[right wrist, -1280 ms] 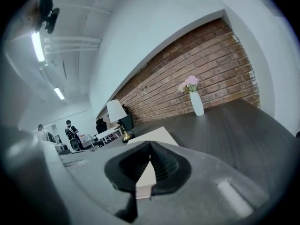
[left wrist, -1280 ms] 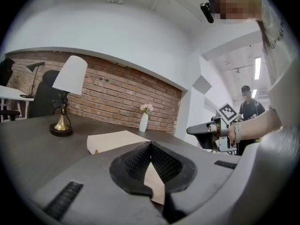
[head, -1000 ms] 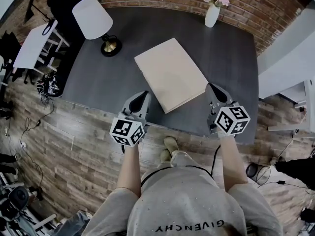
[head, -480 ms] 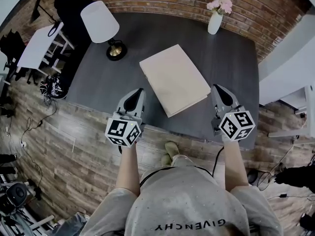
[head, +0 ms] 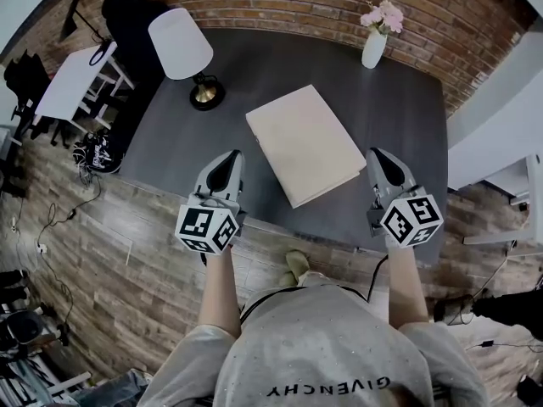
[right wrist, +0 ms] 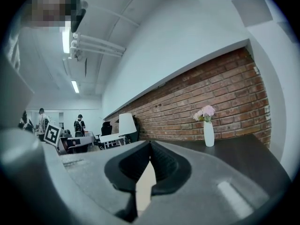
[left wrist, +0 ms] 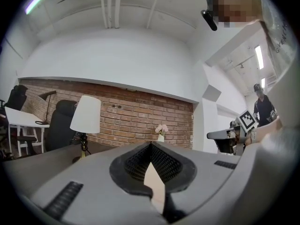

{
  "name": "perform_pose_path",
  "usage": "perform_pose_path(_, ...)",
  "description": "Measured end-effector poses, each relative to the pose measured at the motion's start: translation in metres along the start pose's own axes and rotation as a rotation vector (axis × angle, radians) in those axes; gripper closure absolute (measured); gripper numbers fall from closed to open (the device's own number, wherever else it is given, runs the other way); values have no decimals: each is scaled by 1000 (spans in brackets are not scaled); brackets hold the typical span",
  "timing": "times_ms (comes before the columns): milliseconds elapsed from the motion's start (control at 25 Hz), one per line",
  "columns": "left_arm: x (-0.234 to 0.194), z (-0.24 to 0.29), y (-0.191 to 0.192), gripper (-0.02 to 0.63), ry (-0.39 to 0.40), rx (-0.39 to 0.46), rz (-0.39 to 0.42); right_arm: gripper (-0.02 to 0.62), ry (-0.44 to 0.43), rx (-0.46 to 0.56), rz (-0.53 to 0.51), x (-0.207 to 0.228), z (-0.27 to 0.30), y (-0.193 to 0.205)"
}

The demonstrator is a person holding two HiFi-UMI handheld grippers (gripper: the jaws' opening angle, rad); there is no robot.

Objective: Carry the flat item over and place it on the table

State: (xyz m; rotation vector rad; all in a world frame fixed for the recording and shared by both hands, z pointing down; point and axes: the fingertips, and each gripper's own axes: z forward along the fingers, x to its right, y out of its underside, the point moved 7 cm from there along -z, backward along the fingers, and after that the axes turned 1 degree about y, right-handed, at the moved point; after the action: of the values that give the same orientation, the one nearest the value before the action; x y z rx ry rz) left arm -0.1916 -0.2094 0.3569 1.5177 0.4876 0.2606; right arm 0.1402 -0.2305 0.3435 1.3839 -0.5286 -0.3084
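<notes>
The flat item is a pale beige board (head: 304, 142) lying flat on the dark grey table (head: 399, 100), turned at an angle, with one corner toward the near edge. My left gripper (head: 227, 161) hovers over the table's near edge, to the left of the board and apart from it, shut with nothing in it. My right gripper (head: 379, 158) is shut too and stands just off the board's right corner. In the left gripper view the jaw tips (left wrist: 151, 145) meet, and in the right gripper view the tips (right wrist: 150, 143) meet as well; a sliver of beige shows below them.
A white-shaded lamp (head: 181, 45) stands at the table's back left and a white vase of pink flowers (head: 374, 47) at the back right, against a brick wall. A white side table (head: 68, 79) and cables (head: 93, 151) lie at the left on the wooden floor.
Both grippers have drawn back a little from the board toward the table's near edge, the left one also sliding left. The board has stayed on the table.
</notes>
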Motion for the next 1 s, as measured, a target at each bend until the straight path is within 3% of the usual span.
perform_pose_path(1000,-6,-4,-6,607,-58,18,2,597,-25,17,-37,1,8,-3)
